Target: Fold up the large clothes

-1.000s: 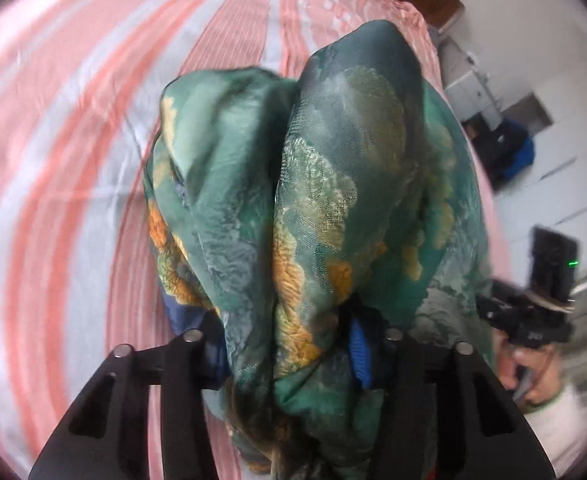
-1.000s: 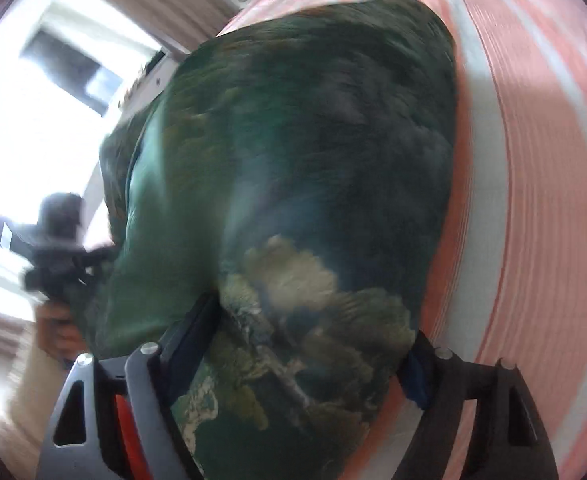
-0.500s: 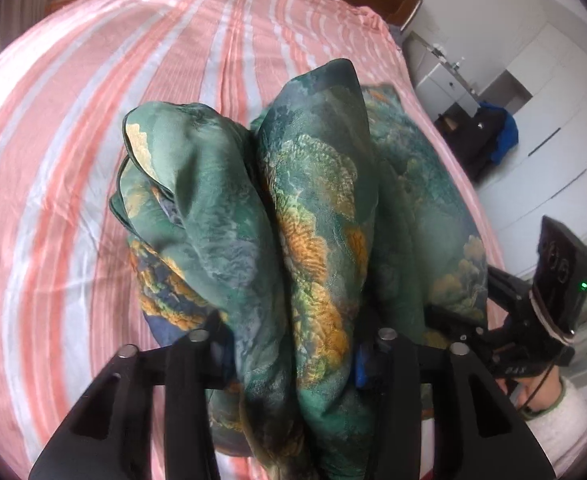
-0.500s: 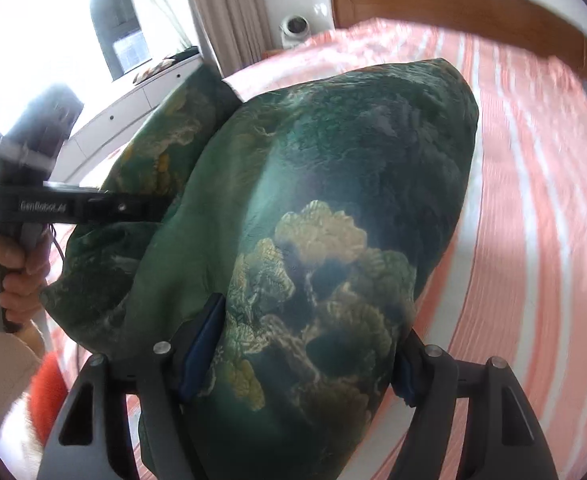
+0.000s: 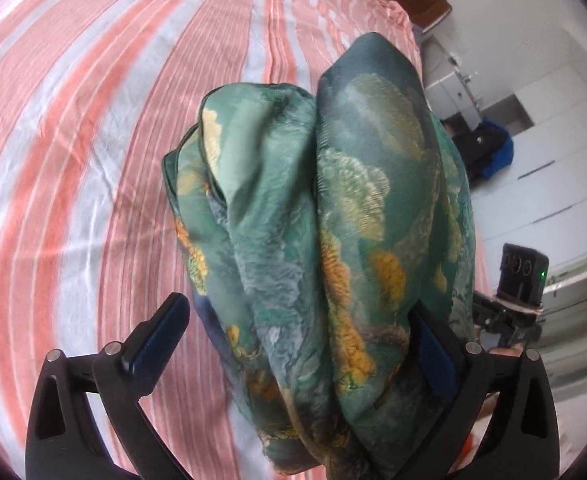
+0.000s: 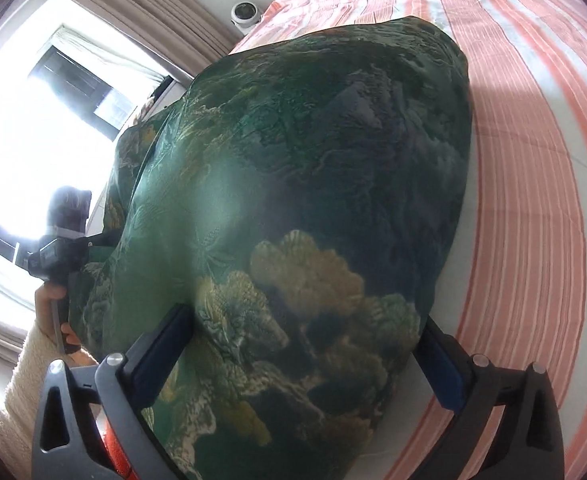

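Both tongs are spreading wide: the left tongs [image 5: 299,344] and right tongs [image 6: 305,352] straddle the bunched green garment [image 5: 325,220], no longer pinching it. It hangs over the striped bed [image 5: 93,120].

We see garment [image 5: 333,240]: glossy green fabric, woven pattern of yellow-orange and pale cloud-like clusters, some dark blue at lower left edge. Bunched in thick vertical folds, two main lobes side by side, deep crease between. Dark piped hem curls along left lobe. Bundle stands over striped bed. In right wrist view, garment [image 6: 313,200] shows broad smooth rounded face, darker green, pale gold clusters low on it, sheen at left, near edge draping toward camera.
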`<state>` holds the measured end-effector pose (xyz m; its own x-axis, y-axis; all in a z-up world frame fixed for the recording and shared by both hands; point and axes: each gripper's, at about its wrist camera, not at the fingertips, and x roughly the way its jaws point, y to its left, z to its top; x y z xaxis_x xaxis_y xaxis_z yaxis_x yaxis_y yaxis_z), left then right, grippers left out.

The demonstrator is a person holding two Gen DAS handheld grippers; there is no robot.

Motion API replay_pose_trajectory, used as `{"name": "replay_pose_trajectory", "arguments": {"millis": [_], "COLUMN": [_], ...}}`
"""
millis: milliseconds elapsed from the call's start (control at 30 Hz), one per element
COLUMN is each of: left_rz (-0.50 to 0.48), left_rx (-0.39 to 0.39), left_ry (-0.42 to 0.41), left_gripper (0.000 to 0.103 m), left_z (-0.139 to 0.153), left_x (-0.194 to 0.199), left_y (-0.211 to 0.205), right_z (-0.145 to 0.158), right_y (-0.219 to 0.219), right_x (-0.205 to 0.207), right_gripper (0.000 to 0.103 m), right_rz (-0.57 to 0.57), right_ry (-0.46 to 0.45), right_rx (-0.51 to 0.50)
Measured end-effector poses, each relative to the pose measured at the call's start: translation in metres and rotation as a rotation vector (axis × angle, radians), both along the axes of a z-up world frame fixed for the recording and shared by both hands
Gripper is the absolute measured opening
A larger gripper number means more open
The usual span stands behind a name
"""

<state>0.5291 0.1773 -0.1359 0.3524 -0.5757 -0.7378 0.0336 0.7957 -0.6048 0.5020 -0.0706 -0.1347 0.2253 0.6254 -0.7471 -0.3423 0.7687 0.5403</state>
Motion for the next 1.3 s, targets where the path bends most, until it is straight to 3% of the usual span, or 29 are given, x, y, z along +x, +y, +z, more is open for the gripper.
{"name": "replay_pose_trajectory", "arguments": {"millis": [167,300,433,533,633,667,700,733,833,933,1067,1200,1300], "left_rz": [0.031,0.041,0.036,0.023,0.001,-0.008,-0.007,0.003,-0.006,-0.055,-0.084,-0.108,-0.120], "left_rx": [-0.081,-0.265,-0.308,-0.382,-0.456,-0.446,-0.425,-0.398,-0.369,-0.320,-0.280,-0.182,-0.114], "left_ry": [-0.004,0.089,0.065,0.059,0.061,0.052,0.043,0.031,-0.006,-0.075,-0.172,-0.256,-0.272], "left_gripper": [0.103,0.103,0.103,0.103,0.101,0.095,0.076,0.064,0.049,0.048,0.048,0.048,0.050], "left_z": [-0.021,-0.049,-0.060,-0.069,-0.077,-0.075,-0.072,-0.067,-0.049,-0.018,0.032,0.074,0.082], "left_x": [-0.004,0.003,0.002,0.004,0.013,0.014,0.014,0.012,0.003,-0.007,-0.004,0.024,0.054], "left_y": [0.009,0.018,0.021,0.017,0.000,-0.008,-0.014,-0.018,-0.020,-0.025,-0.031,-0.039,-0.049], "right_z": [0.001,0.005,-0.001,-0.005,-0.021,-0.030,-0.035,-0.031,-0.004,0.022,0.053,0.082,0.089], "right_y": [0.007,-0.007,-0.008,-0.013,-0.020,-0.021,-0.019,-0.012,0.018,0.030,0.020,0.009,0.003], "right_x": [-0.003,-0.016,-0.022,-0.022,-0.015,-0.012,-0.011,-0.014,-0.033,-0.053,-0.058,-0.029,0.006], "right_gripper": [0.103,0.103,0.103,0.103,0.103,0.103,0.101,0.098,0.084,0.079,0.078,0.078,0.078], "right_rz": [-0.011,-0.013,-0.008,-0.014,-0.013,-0.018,-0.024,-0.013,0.065,0.109,0.095,0.072,0.063], "right_ry": [-0.010,-0.002,-0.009,0.004,0.070,0.102,0.114,0.076,-0.113,-0.242,-0.320,-0.363,-0.357], "right_rx": [-0.004,0.006,0.002,0.017,0.097,0.117,0.104,0.049,-0.161,-0.226,-0.164,-0.107,-0.082]}}
